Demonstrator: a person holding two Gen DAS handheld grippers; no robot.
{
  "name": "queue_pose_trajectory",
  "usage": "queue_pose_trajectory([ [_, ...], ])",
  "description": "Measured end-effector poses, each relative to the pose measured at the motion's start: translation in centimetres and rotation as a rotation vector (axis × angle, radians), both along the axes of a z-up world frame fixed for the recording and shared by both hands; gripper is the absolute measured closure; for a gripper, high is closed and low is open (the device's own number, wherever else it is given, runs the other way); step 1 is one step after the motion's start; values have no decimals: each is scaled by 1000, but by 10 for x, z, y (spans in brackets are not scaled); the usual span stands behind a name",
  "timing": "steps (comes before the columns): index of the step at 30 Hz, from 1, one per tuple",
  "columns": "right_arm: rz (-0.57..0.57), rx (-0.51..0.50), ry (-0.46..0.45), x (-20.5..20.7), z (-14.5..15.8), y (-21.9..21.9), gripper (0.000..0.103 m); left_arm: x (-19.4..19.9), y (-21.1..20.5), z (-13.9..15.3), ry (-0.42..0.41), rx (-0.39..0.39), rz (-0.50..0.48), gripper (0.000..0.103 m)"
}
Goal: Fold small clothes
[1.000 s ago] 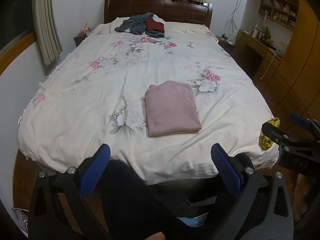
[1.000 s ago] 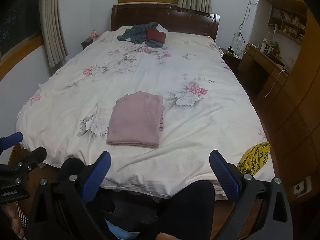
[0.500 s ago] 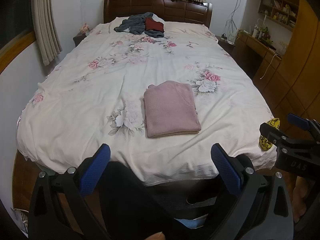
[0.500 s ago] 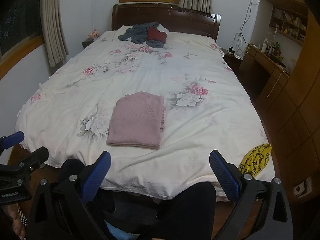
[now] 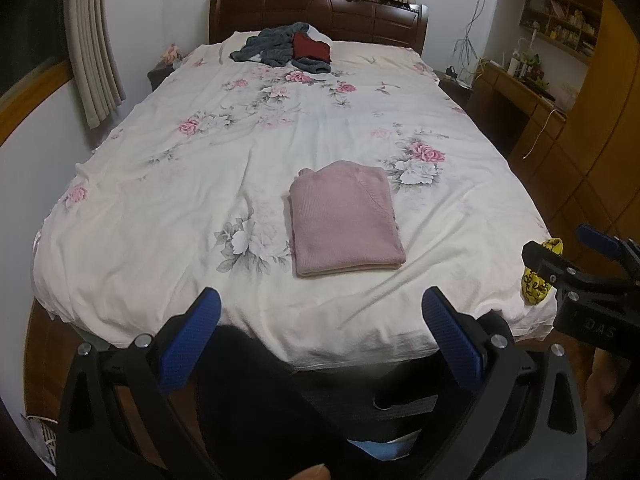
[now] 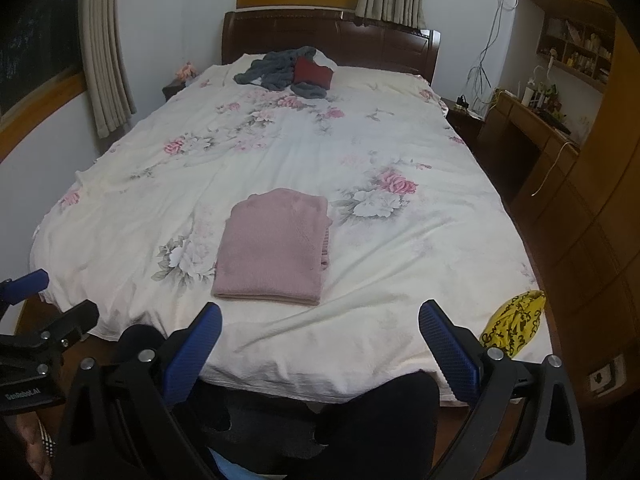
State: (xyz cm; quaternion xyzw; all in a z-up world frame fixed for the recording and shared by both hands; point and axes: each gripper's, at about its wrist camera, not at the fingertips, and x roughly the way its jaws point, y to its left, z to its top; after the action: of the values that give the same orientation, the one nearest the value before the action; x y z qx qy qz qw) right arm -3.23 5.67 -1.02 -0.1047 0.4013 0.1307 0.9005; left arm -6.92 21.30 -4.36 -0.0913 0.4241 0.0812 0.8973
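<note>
Already folded into a neat rectangle, the pink sweater (image 5: 344, 220) lies on the bed (image 5: 160, 208) just ahead of the wide-open, empty left gripper (image 5: 320, 336) and right gripper (image 6: 320, 344), while unfolded clothes (image 6: 286, 70) wait far beyond.

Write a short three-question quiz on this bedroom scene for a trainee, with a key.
1. True or false: the pink sweater lies folded flat on the floral bedspread.
2. Which item sits at the bed's near right corner? A) a grey garment B) a yellow patterned cloth C) a red pillow
3. Fill in: both the left tongs and the right tongs are ____ and hold nothing.

Key:
1. True.
2. B: the yellow patterned cloth is there; the grey garment and a dark red item lie by the headboard.
3. open.
</note>
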Motion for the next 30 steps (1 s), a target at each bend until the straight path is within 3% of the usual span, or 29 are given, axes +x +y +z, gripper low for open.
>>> queue_pose_trajectory([
  [30,-3,20,-25,0,9,-7,4,2,-2,14,-21,23,-8,3],
])
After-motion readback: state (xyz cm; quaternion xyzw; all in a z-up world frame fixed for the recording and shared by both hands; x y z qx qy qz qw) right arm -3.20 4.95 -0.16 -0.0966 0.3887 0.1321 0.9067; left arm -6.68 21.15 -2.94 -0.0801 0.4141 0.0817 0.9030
